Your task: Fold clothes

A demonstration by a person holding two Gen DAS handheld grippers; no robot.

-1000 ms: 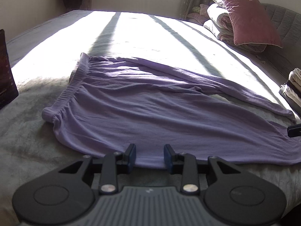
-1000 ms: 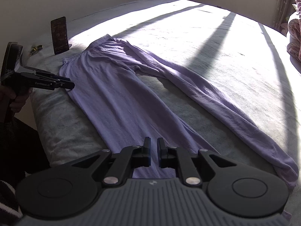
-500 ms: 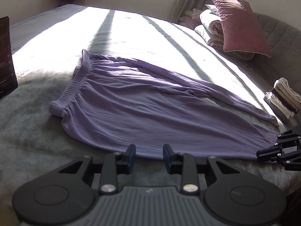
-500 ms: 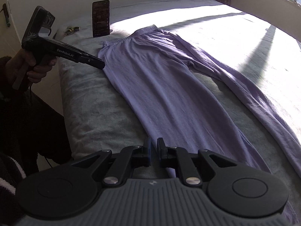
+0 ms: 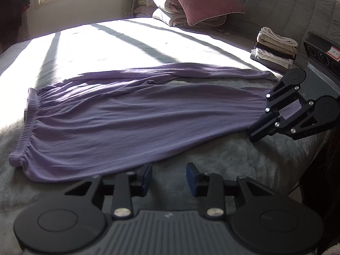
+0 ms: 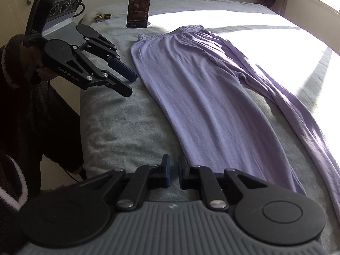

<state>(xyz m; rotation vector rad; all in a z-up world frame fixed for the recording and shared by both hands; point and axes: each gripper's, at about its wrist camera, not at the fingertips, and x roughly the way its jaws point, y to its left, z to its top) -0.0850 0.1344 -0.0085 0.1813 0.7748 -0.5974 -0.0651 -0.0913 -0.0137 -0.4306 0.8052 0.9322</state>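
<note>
Purple trousers lie flat on the grey bed, waistband at the left, legs running right; they also show in the right wrist view. My left gripper is open and empty, just off the near hem of the trousers; it also shows in the right wrist view. My right gripper is nearly shut with a narrow gap and holds nothing, beside the near leg's edge. In the left wrist view the right gripper sits at the leg cuff.
A stack of folded clothes sits at the far right by the headboard. Pillows and a duvet lie at the bed's head. A phone stands upright near the waistband, with a small metal object beside it.
The left view has swung right, bringing the right gripper fully into sight at the cuff. The right view has swung left toward the bed edge. The trousers have not moved.
</note>
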